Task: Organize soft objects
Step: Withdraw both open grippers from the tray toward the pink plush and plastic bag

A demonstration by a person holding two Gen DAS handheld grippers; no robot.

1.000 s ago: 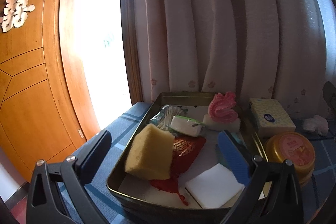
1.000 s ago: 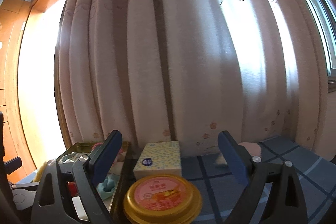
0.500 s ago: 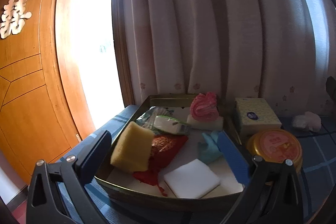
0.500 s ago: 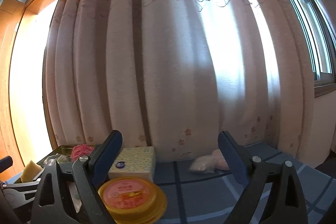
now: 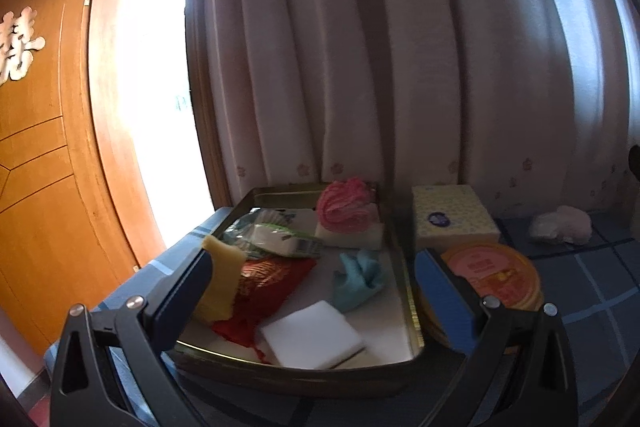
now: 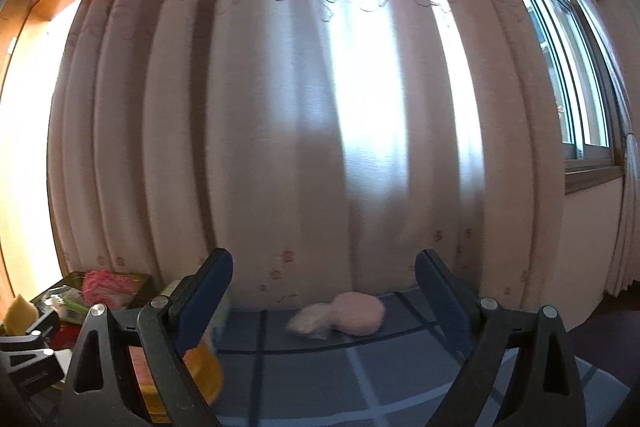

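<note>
A metal tray [image 5: 412, 311] holds soft things: a yellow sponge [image 5: 222, 279], a red embroidered pouch [image 5: 264, 287], a white foam pad [image 5: 312, 339], a light blue cloth [image 5: 358, 279], a pink mesh puff [image 5: 344, 209] and a wrapped packet [image 5: 280, 243]. My left gripper [image 5: 312, 291] stands open just in front of the tray, holding nothing. A pale pink soft bundle in clear wrap [image 6: 348, 315] lies on the blue plaid cloth by the curtain, also seen as the pink bundle [image 5: 560, 227] at the right. My right gripper [image 6: 324, 291] is open and empty, facing it from a distance.
A yellow tissue box [image 5: 452, 219] and a round gold tin with an orange lid [image 5: 492, 275] stand right of the tray. The curtain [image 6: 320, 107] hangs close behind. A wooden door [image 5: 36, 147] is at the left, a window [image 6: 572, 87] at the right.
My left gripper has drawn back from the tray and turned slightly right. My right gripper has swung right, away from the tin and tissue box, bringing the pink bundle between its fingers' line of sight.
</note>
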